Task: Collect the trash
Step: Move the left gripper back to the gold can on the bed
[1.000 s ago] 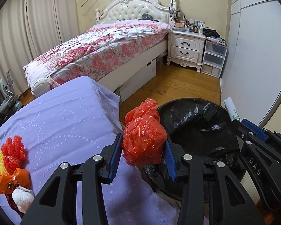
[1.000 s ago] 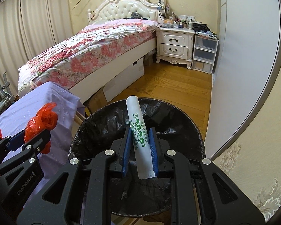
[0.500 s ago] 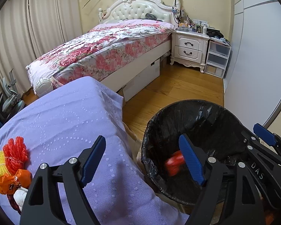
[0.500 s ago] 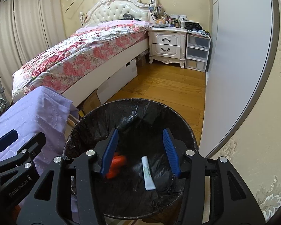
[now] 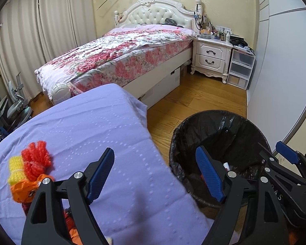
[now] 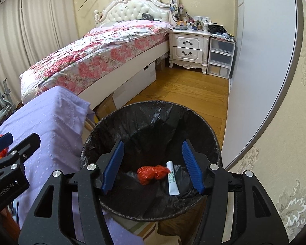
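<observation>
Two pieces in the bin, more waiting on the table.

My right gripper hung wide open and empty over the black-lined bin, where the red plastic wad and the white tube lay touching at the bottom. My left gripper was equally spread, holding nothing. On the purple cloth at near left, red and yellow netting and an orange wrapper remained, possibly more beneath my fingers.
</observation>
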Demonstrator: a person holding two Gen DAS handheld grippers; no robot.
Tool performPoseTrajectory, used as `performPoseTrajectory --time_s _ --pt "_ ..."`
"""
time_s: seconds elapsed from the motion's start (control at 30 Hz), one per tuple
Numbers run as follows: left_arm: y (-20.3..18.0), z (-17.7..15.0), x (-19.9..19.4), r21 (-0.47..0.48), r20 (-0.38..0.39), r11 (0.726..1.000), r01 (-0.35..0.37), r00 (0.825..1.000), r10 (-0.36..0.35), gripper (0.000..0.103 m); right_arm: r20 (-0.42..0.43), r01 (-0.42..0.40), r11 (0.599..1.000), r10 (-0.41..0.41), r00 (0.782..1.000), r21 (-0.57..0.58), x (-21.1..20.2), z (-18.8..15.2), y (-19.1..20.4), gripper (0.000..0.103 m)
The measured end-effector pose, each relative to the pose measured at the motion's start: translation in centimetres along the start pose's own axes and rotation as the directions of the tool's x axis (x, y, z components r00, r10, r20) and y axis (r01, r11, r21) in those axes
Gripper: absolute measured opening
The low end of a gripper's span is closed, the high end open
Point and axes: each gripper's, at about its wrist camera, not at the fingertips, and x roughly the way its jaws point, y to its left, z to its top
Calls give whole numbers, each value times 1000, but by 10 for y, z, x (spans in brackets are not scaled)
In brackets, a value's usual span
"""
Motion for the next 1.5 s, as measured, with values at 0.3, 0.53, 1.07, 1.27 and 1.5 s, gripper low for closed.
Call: performPoseTrajectory --time_s 0.3,0.53,1.07,1.27,1.5 --pt "40 -33 -42 -46 2 998 -47 999 47 79 -6 -61 997 61 998 -56 -36 -25 24 59" --pt "74 -64 -72 -89 -9 991 -99 995 99 79 -31 -131 984 128 991 -119 -62 -53 54 59" --pt "139 -134 -99 -189 -88 960 -206 977 192 79 -93 -238 940 222 971 -244 -95 -100 114 59" --pt "150 -138 -92 -200 -98 960 -196 979 180 79 -103 -256 930 236 966 -265 -97 -105 129 59" --pt "155 -143 -86 -185 -125 970 -159 983 138 53 -119 -280 917 256 959 -286 -97 -107 145 59"
